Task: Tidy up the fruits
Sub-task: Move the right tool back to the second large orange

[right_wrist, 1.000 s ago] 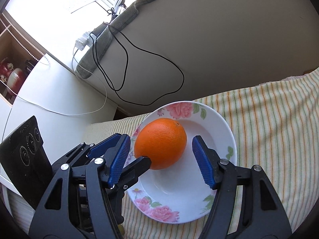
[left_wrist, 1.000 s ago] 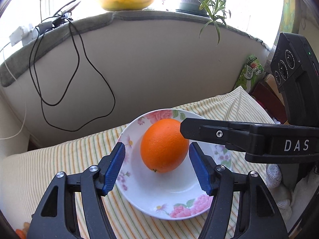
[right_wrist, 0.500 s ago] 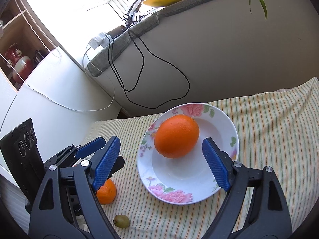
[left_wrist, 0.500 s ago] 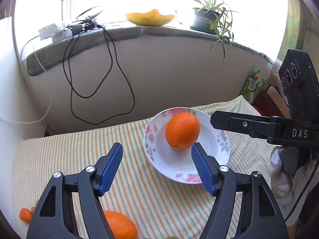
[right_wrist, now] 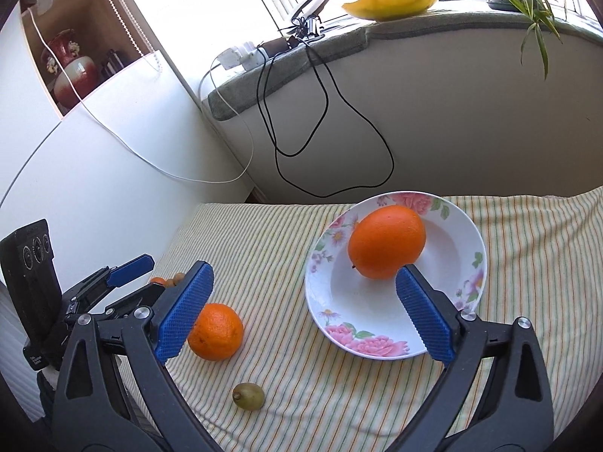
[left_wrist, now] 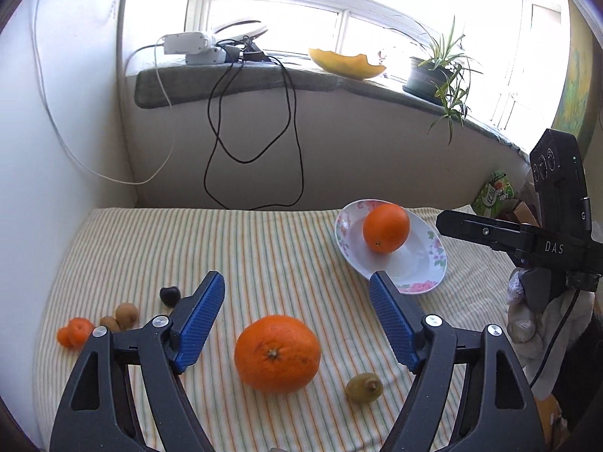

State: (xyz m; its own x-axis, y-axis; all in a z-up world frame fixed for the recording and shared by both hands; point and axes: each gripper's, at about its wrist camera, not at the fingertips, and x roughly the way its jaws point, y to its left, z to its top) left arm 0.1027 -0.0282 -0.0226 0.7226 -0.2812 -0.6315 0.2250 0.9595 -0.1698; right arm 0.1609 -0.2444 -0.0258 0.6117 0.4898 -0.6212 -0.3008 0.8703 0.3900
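**Fruit on a striped cloth**

A loose orange (left_wrist: 277,353) lies on the striped cloth (left_wrist: 264,248) below the left gripper (left_wrist: 297,324), whose jaws are opening, nothing between them. The right gripper (right_wrist: 307,314), also opening and empty, hangs before the floral plate (right_wrist: 467,241), which holds one orange (right_wrist: 386,245).

striped cloth (left_wrist: 264,248), plate (left_wrist: 426,271), orange (left_wrist: 277,354), kiwis (left_wrist: 126,312)
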